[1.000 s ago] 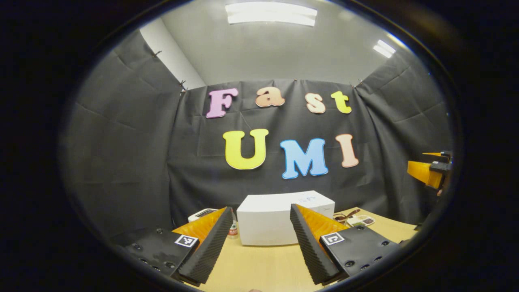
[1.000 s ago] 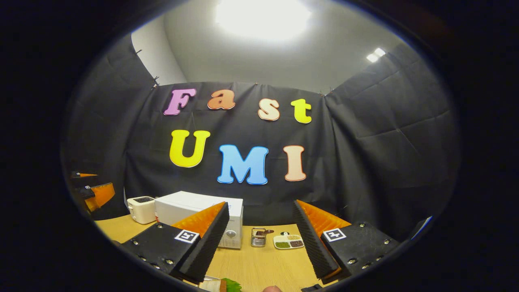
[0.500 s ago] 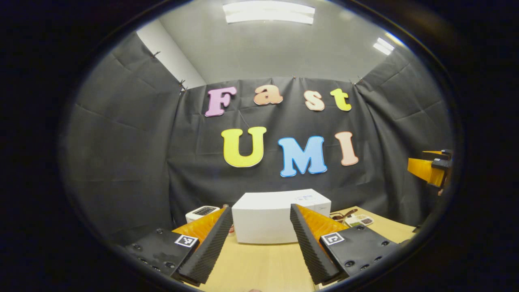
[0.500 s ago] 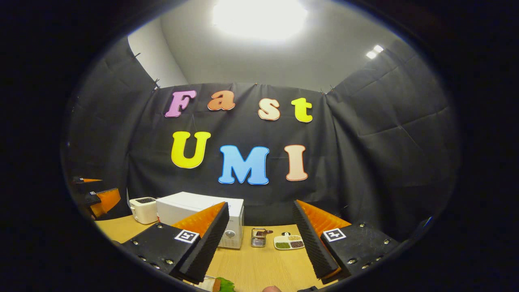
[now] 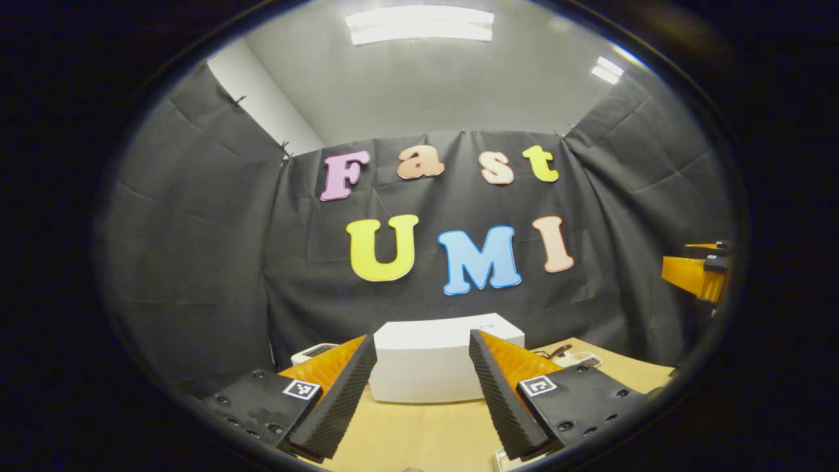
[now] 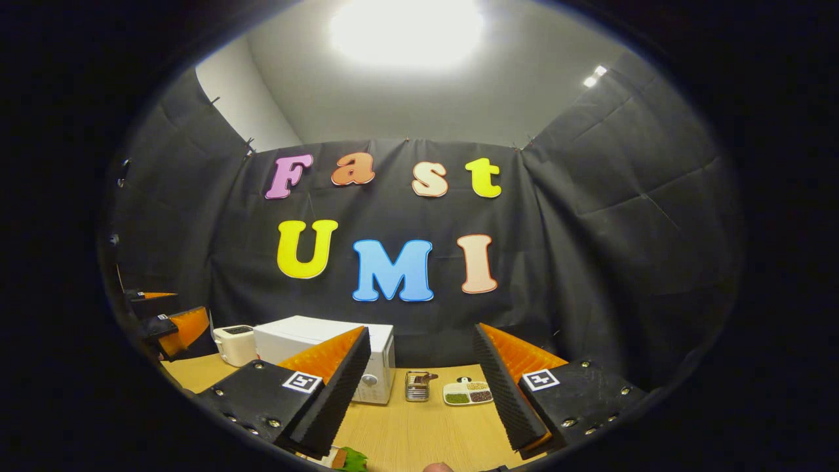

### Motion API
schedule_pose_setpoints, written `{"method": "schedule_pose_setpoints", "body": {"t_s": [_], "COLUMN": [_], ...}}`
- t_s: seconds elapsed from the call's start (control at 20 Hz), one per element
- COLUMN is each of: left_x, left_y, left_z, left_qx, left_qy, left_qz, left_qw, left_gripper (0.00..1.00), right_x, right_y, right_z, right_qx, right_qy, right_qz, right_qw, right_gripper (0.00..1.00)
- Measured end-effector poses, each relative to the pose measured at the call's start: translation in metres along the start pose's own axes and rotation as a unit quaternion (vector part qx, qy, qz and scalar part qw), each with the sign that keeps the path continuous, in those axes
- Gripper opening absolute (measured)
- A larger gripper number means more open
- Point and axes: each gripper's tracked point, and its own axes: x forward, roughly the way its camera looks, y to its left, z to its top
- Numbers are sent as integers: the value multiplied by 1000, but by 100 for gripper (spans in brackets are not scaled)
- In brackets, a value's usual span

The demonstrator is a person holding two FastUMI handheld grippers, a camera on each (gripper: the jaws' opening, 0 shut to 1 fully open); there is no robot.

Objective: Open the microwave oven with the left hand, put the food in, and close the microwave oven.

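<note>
Straight ahead of the left gripper (image 5: 419, 393), whose jaws are spread with nothing between them, the white microwave oven (image 5: 426, 370) sits shut at the back of the tabletop (image 5: 419, 436), lined up for a reach to its door. Near the right gripper (image 6: 419, 393), also spread and empty, the food (image 6: 351, 460) waits at the tabletop's front edge, likely for pickup.

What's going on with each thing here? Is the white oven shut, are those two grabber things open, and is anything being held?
microwave oven: door shut, standing on the table
left tool: open, holding nothing, pointed at the oven
right tool: open, holding nothing
food: lying on the table near the right tool, not picked up
toaster: upright beside the oven
divided dish: filled, flat on the table
metal holder: upright
</note>
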Motion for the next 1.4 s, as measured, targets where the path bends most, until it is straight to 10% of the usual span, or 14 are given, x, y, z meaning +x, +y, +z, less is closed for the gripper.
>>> {"method": "schedule_pose_setpoints", "body": {"t_s": [1.4], "left_x": [213], "left_y": [-132], "left_z": [-183], "left_qx": [5], "left_qy": [68], "left_qz": [-126], "left_qw": [990], "left_gripper": [95], "right_x": [8], "right_y": [-45], "right_z": [10], "right_qx": [-71], "right_qy": [16], "right_qz": [-168], "right_qw": [983], "right_gripper": [95]}}
